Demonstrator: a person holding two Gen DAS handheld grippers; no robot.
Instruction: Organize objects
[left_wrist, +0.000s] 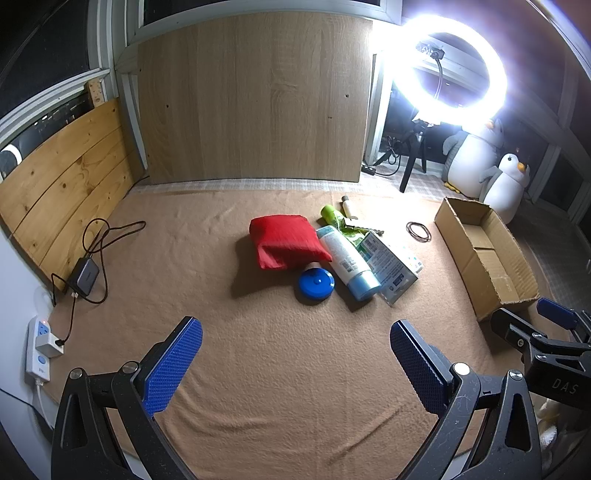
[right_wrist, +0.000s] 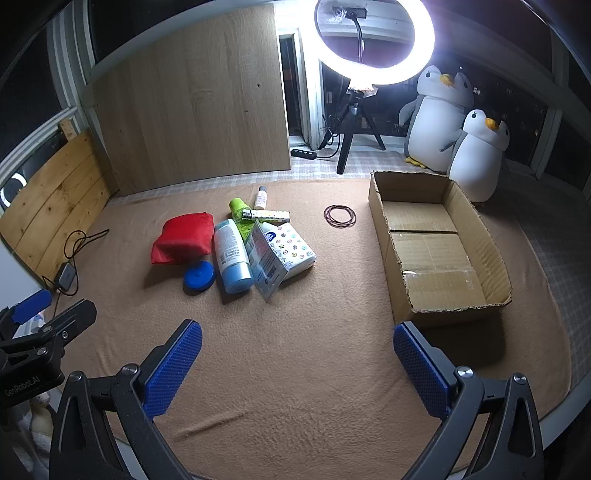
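A pile lies mid-blanket: a red pouch (left_wrist: 286, 242) (right_wrist: 183, 238), a blue round lid (left_wrist: 316, 282) (right_wrist: 199, 276), a white and blue bottle (left_wrist: 347, 262) (right_wrist: 232, 254), a patterned box (left_wrist: 393, 266) (right_wrist: 280, 251), a green bottle (left_wrist: 332, 216) (right_wrist: 239, 212), a small white bottle (left_wrist: 346, 205) (right_wrist: 261, 197) and a patterned tube (right_wrist: 265, 214). An open, empty cardboard box (left_wrist: 484, 254) (right_wrist: 436, 247) stands to the right. My left gripper (left_wrist: 295, 363) and right gripper (right_wrist: 297, 363) are open and empty, short of the pile.
Dark hair ties (left_wrist: 418, 232) (right_wrist: 340, 215) lie between the pile and the cardboard box. A charger with cables (left_wrist: 85, 275) and a power strip (left_wrist: 38, 350) sit left. A ring light (right_wrist: 373, 40) on a tripod and two plush penguins (right_wrist: 458, 125) stand behind.
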